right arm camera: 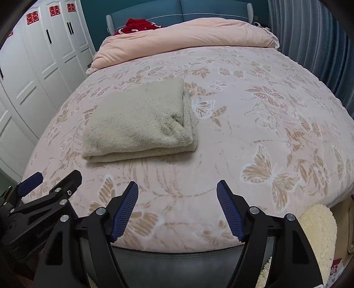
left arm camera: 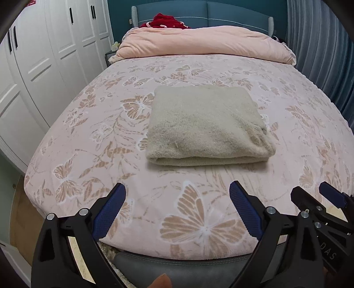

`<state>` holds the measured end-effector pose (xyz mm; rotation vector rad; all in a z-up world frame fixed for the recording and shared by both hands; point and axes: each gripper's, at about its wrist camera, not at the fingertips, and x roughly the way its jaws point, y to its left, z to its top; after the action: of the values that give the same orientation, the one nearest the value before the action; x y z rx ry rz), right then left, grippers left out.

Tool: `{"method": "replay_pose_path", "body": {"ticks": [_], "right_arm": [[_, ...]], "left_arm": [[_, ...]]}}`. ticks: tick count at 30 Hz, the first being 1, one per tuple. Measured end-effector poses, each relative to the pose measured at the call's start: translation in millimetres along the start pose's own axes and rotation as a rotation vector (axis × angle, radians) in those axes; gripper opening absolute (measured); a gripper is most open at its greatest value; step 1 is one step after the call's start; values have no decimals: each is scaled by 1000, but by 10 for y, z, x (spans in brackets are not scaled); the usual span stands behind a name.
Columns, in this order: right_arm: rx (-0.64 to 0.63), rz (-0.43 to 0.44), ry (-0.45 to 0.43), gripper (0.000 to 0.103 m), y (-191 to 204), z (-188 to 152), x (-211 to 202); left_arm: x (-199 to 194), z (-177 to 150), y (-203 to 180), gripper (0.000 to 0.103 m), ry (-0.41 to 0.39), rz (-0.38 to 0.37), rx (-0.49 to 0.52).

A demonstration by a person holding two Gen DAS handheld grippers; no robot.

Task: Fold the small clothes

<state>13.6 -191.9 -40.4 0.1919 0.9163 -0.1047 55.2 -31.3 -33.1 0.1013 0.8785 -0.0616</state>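
Sweater: we are seeing the sweater (left arm camera: 208, 126) lying as a squared, layered bundle on the bed (left arm camera: 88, 124), ahead of both pairs of fingers and apart from them, nothing touching it.
Fold: we are judging it finished; the near edge is showing a rounded fold with stacked layers, and a little bunching is sitting at the bundle's right side.
Left gripper (left arm camera: 177, 210): we are holding its fingers spread wide with nothing between them, only the butterfly cover showing in the gap; the bundle is lying straight beyond the tips.
Right gripper (right arm camera: 178, 210): we are holding its fingers apart too, pinching nothing; the bundle is lying beyond and to the left of the tips.
Both grippers: we are keeping them side by side near the foot of the bed, each showing at the edge of the other's view.
Left to do: we are guessing little or nothing on this piece, perhaps tidying the bunched side.
Other clothes: we are spotting a red garment (left arm camera: 168, 21) far beyond the fingers, behind the pink duvet (left arm camera: 205, 44); whether it belongs to the task we cannot tell.
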Motion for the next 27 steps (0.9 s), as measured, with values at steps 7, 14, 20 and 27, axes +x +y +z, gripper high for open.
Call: {"method": "replay_pose_path", "body": {"ticks": [7,14,20,27], "right_arm": [[-8,-11,-19,72,20,-73,-97],[-2,-22,-28,72,31,-81,-147],[-5,-34,-30,72,46,-84,-160],[-5,-52,-28,72,91,-108,-149]], "left_arm": [[-92,-69,-26,93,-14,32,-16],[-162,-69,-48,92,-35,46,-16],[-163,-87,-32,92,-26,57,-30],[-151,-90,-24,92,-27,76,-18]]}}
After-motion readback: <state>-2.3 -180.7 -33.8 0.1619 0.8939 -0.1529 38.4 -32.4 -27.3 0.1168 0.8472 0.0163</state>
